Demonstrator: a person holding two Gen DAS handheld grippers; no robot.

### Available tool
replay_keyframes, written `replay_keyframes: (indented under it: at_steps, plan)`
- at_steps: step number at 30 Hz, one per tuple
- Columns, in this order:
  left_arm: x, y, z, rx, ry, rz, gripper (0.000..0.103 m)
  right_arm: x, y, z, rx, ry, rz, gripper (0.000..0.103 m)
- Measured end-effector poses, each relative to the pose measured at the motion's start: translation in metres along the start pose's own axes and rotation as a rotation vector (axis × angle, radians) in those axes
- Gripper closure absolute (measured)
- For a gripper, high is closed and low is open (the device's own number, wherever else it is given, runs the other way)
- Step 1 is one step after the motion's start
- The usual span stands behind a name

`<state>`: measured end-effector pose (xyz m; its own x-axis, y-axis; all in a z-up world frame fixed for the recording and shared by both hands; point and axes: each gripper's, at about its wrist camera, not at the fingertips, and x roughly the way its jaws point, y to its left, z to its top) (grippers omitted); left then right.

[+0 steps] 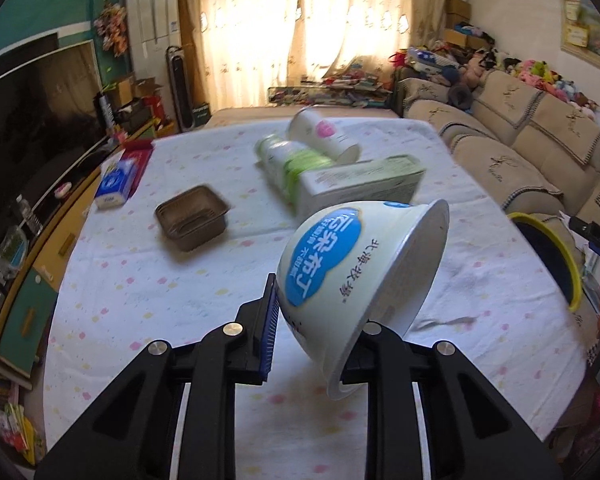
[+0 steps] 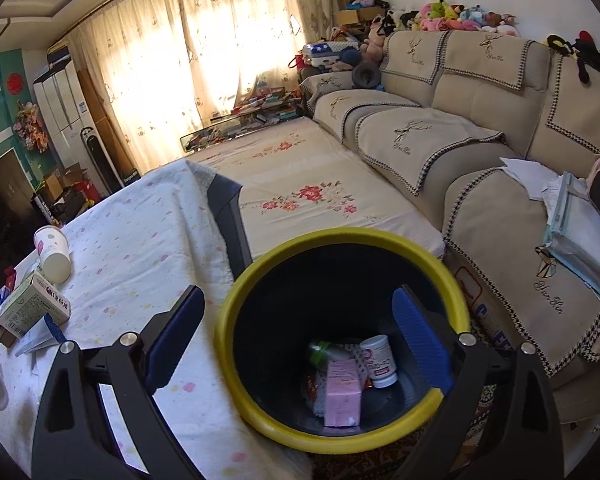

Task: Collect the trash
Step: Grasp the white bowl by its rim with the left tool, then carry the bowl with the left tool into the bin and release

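Left claw (image 1: pixel 316 332) closed on a white pudding cup (image 1: pixel 360 280), tipped on its side, open mouth to the right and a bit up. Held up over the bench (image 1: pixel 140 280), not touching the cloth. Off to the right, at the bench edge: the trash bin (image 1: pixel 556 256) with the yellow rim. So, likely, the cup goes right and then down into the bin. Left claw is the one with the load; right claw (image 2: pixel 300 340) wide open, holding nothing, right over the bin mouth with one finger (image 2: pixel 420 340) inside the rim.

Inside the bin: a pink box (image 2: pixel 342 394), a small white jar (image 2: pixel 380 362), a green-capped bottle (image 2: pixel 326 352) and some wrappers. Plenty of room left.

Farther out on the bench, still to pick up: a brown tray (image 1: pixel 192 218), empty as far as can be seen; a green and white bottle (image 1: pixel 292 160) lying down; a paper cup (image 1: pixel 324 134) on its side; a long green box (image 1: pixel 364 180). A blue tissue pack (image 1: pixel 116 184) near the far left edge, maybe not trash.
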<state>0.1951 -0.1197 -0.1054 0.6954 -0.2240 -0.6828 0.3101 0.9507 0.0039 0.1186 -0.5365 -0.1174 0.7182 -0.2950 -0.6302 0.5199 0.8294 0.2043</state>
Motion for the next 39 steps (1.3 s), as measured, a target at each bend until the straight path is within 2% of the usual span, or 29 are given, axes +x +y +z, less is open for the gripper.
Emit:
replay_keyframes:
  at_steps: [5, 12, 15, 23, 28, 29, 32, 37, 39]
  plan:
    - [-0.005, -0.053, 0.017, 0.080, -0.021, -0.118, 0.080, -0.017, -0.034, -0.002, 0.028, -0.029, -0.052, 0.013]
    - [0.020, -0.153, 0.043, 0.195, 0.002, -0.299, 0.080, -0.032, -0.087, -0.012, 0.079, -0.028, -0.120, 0.013]
    - [0.030, -0.197, 0.052, 0.244, 0.008, -0.351, 0.080, -0.037, -0.107, -0.016, 0.105, -0.028, -0.143, 0.013]
    - [0.068, -0.305, 0.067, 0.373, 0.045, -0.412, 0.080, -0.044, -0.140, -0.024, 0.155, -0.017, -0.182, 0.013]
    - [0.100, -0.345, 0.067, 0.409, 0.077, -0.410, 0.080, -0.046, -0.151, -0.026, 0.168, -0.013, -0.195, 0.013]
    - [0.106, -0.351, 0.067, 0.410, 0.085, -0.412, 0.075, -0.046, -0.151, -0.026, 0.168, -0.012, -0.195, 0.013]
    - [0.118, -0.358, 0.067, 0.406, 0.106, -0.398, 0.035, -0.046, -0.152, -0.026, 0.167, -0.012, -0.194, 0.013]
    - [0.104, -0.332, 0.071, 0.355, 0.088, -0.415, 0.031, -0.047, -0.144, -0.026, 0.146, -0.007, -0.184, 0.013]
    - [0.092, -0.316, 0.074, 0.331, 0.064, -0.414, 0.022, -0.046, -0.138, -0.026, 0.134, -0.005, -0.178, 0.013]
